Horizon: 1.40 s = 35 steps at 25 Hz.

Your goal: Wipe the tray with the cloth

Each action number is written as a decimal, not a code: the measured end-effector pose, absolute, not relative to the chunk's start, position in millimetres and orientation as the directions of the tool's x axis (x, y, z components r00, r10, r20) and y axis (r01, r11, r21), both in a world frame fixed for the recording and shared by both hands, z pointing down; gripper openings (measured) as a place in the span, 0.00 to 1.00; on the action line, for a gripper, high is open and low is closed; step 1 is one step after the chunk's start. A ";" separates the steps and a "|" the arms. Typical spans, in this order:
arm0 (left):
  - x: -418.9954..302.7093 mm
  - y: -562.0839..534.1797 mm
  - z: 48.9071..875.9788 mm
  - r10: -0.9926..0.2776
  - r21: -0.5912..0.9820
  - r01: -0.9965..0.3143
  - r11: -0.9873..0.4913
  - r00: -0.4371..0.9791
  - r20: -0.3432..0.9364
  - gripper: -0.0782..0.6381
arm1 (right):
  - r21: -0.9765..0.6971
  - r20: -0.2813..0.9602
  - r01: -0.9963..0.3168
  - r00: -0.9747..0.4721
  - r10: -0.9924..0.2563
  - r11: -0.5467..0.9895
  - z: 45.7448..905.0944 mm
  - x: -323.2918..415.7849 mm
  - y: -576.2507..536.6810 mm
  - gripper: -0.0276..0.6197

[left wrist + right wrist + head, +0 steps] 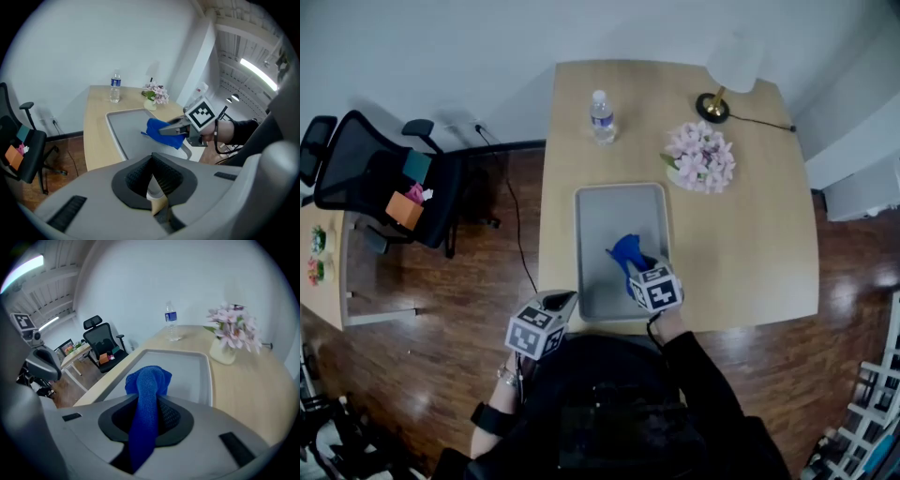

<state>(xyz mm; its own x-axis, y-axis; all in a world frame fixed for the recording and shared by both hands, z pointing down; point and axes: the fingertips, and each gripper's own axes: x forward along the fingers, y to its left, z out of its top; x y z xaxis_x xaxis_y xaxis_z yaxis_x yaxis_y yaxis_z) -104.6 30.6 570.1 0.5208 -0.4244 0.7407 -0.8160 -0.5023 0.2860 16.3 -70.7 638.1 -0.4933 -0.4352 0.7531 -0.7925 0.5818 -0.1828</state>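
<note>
A grey rectangular tray (598,208) lies on the wooden table, its near edge close to me. My right gripper (637,265) is shut on a blue cloth (625,251), which bunches out in front of the jaws over the tray's near right part. In the right gripper view the cloth (146,389) runs between the pads, with the tray (187,366) beyond. The left gripper view shows the cloth (161,131) hanging over the tray (124,129); whether it touches the surface I cannot tell. My left gripper (568,300) hovers at the table's near edge, left of the tray, shut and holding nothing.
A water bottle (601,116) stands behind the tray. A vase of pink flowers (701,157) sits to its far right, a lamp (718,97) behind that. A black office chair (386,180) stands on the wooden floor at the left, with a cable trailing nearby.
</note>
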 end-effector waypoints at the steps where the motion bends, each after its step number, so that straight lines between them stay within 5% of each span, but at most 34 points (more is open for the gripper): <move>1: -110.5 29.0 569.8 -0.436 0.283 -0.826 -0.487 0.510 0.741 0.12 | -0.169 0.748 -0.777 -0.502 -0.434 0.607 635.3 5.1 -87.9 0.17; 15: -168.7 36.8 572.8 -0.506 0.299 -0.903 -0.308 0.422 0.752 0.12 | -0.004 0.825 -0.589 -0.459 -0.330 0.808 670.1 -89.2 -225.6 0.17; 35: -153.6 52.3 561.2 -0.484 0.300 -0.873 -0.385 0.468 0.740 0.12 | -0.079 0.839 -0.461 -0.509 -0.190 0.884 687.2 -87.4 -96.3 0.17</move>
<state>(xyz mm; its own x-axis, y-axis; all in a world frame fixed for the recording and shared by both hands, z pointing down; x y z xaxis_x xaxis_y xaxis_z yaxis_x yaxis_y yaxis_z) -153.6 52.3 561.2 0.4677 -0.4840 0.7396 -0.8729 -0.3846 0.3003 -87.4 -96.3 687.2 -0.5093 -0.1902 0.8393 -0.4609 0.8839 -0.0794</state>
